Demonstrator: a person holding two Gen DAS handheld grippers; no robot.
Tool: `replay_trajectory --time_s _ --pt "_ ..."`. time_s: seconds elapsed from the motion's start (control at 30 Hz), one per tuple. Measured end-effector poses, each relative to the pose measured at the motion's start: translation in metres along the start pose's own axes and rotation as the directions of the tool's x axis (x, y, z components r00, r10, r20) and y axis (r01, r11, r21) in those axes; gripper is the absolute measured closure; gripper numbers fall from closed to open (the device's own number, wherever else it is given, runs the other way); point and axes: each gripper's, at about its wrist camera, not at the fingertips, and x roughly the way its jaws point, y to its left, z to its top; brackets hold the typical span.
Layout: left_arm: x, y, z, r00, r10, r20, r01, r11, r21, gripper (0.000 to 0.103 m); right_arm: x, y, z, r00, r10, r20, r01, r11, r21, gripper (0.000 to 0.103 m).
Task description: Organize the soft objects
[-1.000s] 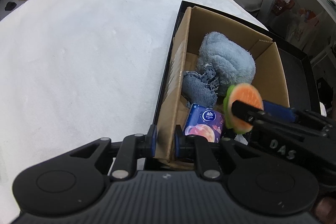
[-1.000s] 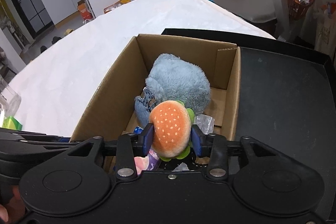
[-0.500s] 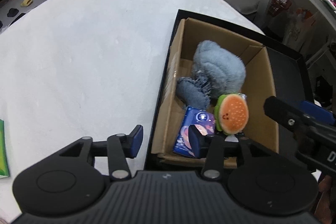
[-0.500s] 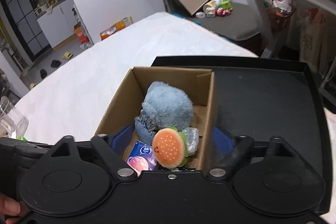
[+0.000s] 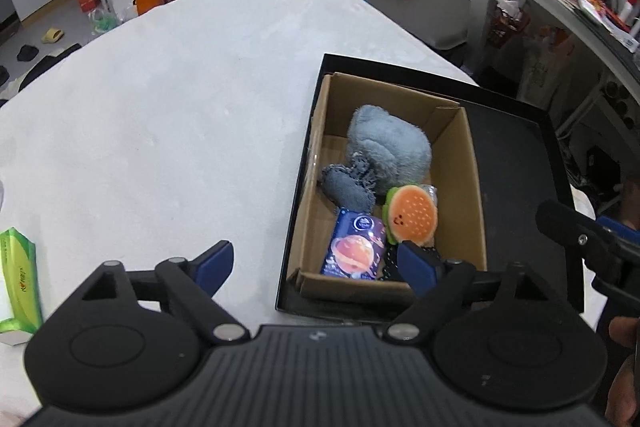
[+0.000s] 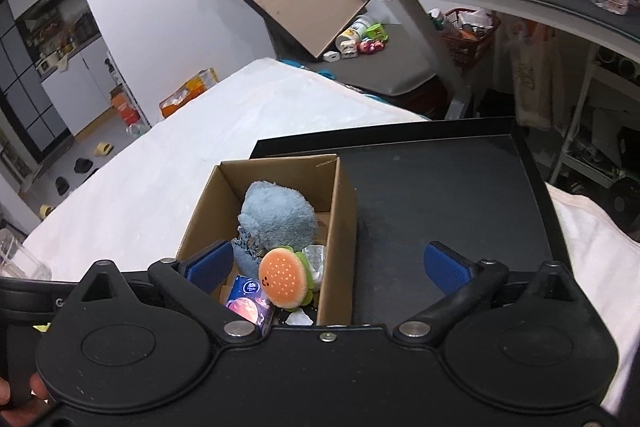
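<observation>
Cardboard box (image 5: 476,183): plain brown. Black tray (image 5: 516,163) beneath it. Table cover (image 5: 168,99): white, faintly mottled.

Fluffy plush (image 5: 386,143): pale grey-blue. Denim piece (image 5: 348,187): mid blue, frayed paler edge.

Burger toy (image 5: 412,215): orange bun, pale seed dots, green frill, small dark face. Tissue pack (image 5: 354,247): deep blue, pink-orange planet print, round white-blue logo.

Left gripper (image 5: 316,263) and right gripper (image 6: 328,265): black bodies, blue pads.

Packet (image 5: 18,283) at table edge: bright green, white side, red lettering.
</observation>
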Motion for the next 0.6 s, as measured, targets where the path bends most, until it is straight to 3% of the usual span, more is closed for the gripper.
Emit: replay_trajectory --time_s 0.6 --pt "-0.058 -0.018 -0.012 0.999 -0.015 0.038 0.012 0.998 0.065 0.008 -0.053 0.001 0.000 1.000 -0.004 -0.008 0.004 1.000 -0.013 0.000"
